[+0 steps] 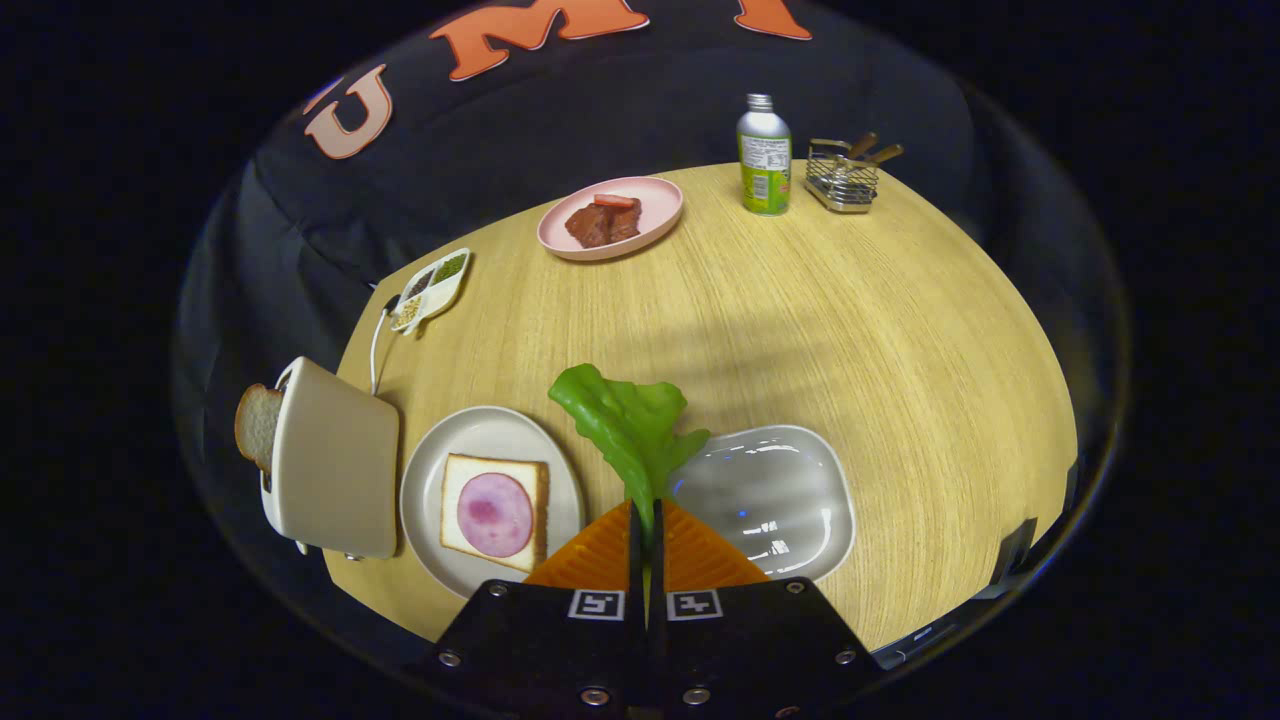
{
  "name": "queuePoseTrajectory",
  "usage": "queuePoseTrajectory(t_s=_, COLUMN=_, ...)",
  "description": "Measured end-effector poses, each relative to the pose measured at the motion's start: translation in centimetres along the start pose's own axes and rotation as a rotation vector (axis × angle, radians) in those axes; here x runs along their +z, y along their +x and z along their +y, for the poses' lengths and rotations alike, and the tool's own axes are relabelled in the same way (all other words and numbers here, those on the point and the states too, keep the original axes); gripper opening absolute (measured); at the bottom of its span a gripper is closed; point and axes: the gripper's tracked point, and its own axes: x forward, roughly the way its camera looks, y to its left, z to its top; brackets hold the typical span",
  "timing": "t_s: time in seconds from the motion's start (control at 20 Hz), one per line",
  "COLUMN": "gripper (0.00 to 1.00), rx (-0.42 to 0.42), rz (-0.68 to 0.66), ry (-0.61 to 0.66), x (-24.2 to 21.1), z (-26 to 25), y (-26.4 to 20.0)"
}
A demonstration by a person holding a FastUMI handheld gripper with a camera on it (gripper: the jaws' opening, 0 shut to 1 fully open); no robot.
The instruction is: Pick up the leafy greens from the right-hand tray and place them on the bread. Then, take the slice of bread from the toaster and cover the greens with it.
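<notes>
My gripper (645,520) is shut on the stem of the leafy greens (625,420), which stick up ahead of the fingers, lifted above the table. Below and to the right lies the glossy right-hand tray (790,500), with nothing in it. To the left of the fingers a white plate (480,430) carries a slice of bread (460,475) topped with a round pink slice of ham (495,513). Further left stands the beige toaster (335,460) with a slice of bread (258,422) poking out of its slot.
On the round wooden table (850,330), far side: a pink plate (650,200) with pieces of meat, a green can-like bottle (765,155), a wire basket (843,180) with wooden-handled utensils, and a small divided dish (432,290) of seasonings near the toaster's cord.
</notes>
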Motion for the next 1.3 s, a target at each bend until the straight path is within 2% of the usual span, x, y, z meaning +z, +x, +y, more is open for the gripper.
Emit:
queuePoseTrajectory(t_s=0.3, gripper=0.02, rx=0.104, rz=0.019, ry=-0.097, x=-0.6, z=6.0, y=0.7)
queuePoseTrajectory(t_s=0.8, gripper=0.03, rx=0.162, rz=0.103, ry=-0.127, x=-2.0, z=10.5, y=4.3)
queuePoseTrajectory(t_s=0.9, gripper=0.04, rx=0.180, rz=0.154, ry=-0.119, x=-3.0, z=11.3, y=4.5)
queuePoseTrajectory(t_s=1.0, gripper=0.10, rx=0.195, rz=0.197, ry=-0.116, x=-3.9, z=12.1, y=4.7)
queuePoseTrajectory(t_s=1.05, gripper=0.19, rx=0.200, rz=0.202, ry=-0.119, x=-4.0, z=12.4, y=4.7)
queuePoseTrajectory(t_s=1.3, gripper=0.43, rx=0.208, rz=0.165, ry=-0.154, x=-3.4, z=13.6, y=4.2)
